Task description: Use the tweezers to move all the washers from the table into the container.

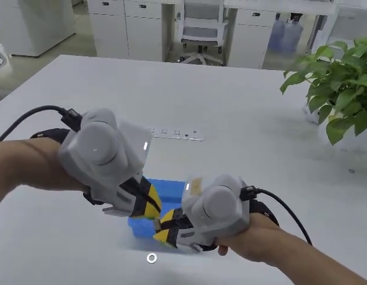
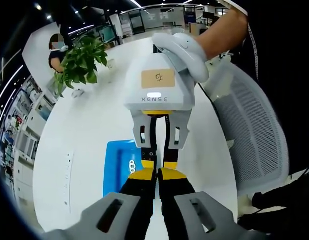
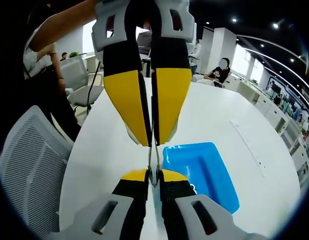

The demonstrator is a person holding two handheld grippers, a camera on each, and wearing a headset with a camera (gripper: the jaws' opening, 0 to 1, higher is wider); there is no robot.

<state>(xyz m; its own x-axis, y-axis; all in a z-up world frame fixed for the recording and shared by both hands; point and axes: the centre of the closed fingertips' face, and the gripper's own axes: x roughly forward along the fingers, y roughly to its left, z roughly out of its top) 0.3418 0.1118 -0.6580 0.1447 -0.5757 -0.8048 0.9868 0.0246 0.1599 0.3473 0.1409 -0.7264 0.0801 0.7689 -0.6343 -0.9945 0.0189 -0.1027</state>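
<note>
Metal tweezers (image 3: 152, 159) in right claw (image 3: 153, 175)

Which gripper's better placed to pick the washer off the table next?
Right, probably. The washer lies on the table close to the tips of the right gripper, in front of the container; the left gripper sits farther back. Both seem shut on the tweezers.

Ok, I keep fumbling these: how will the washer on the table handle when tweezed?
The washer looks thin and metallic, so probably light but slippery. It lies flat on the smooth table, so it will likely slide if nudged, and could roll if dropped on edge.
</note>
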